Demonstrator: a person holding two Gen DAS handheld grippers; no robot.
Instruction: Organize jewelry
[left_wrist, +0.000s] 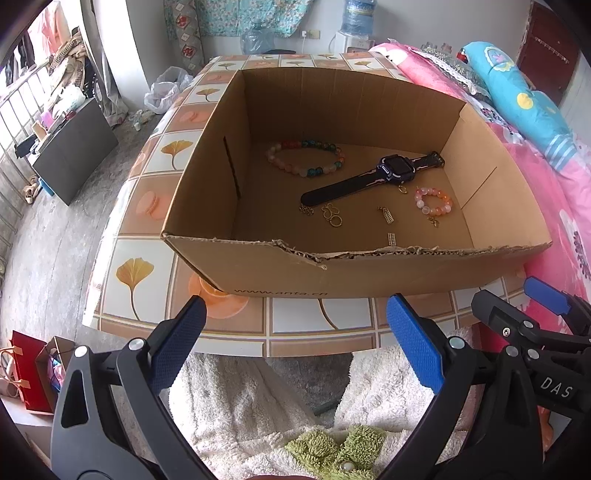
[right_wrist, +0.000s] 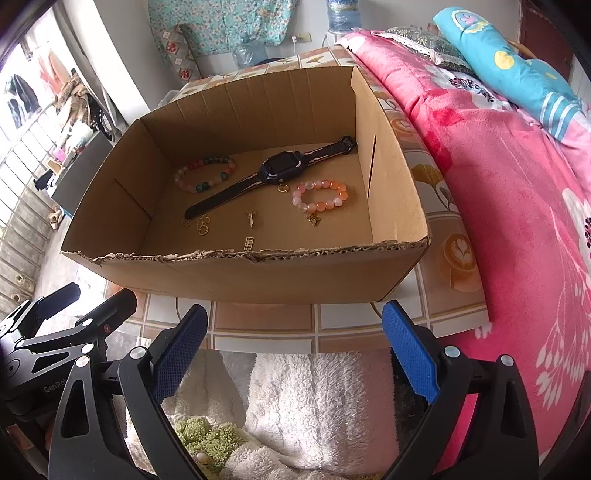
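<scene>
My left claw (left_wrist: 295, 321) spread wide, empty, hovering near table edge (left_wrist: 236, 339) before cardboard box (left_wrist: 369, 273). My right claw (right_wrist: 293, 325) likewise spread, empty. In box: black watch (left_wrist: 391, 171) lying diagonal, multicolour bead bracelet (left_wrist: 306, 158) behind it, pink bead bracelet (right_wrist: 320, 195) right, small gold charms (left_wrist: 334, 218) scattered on floor.

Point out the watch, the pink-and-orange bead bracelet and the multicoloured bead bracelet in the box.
watch (right_wrist: 281, 170): right wrist view, on its dark face.
pink-and-orange bead bracelet (right_wrist: 301, 205): right wrist view, on a pale bead at the ring's near left.
multicoloured bead bracelet (left_wrist: 317, 171): left wrist view, on a blue bead of the near arc.
</scene>
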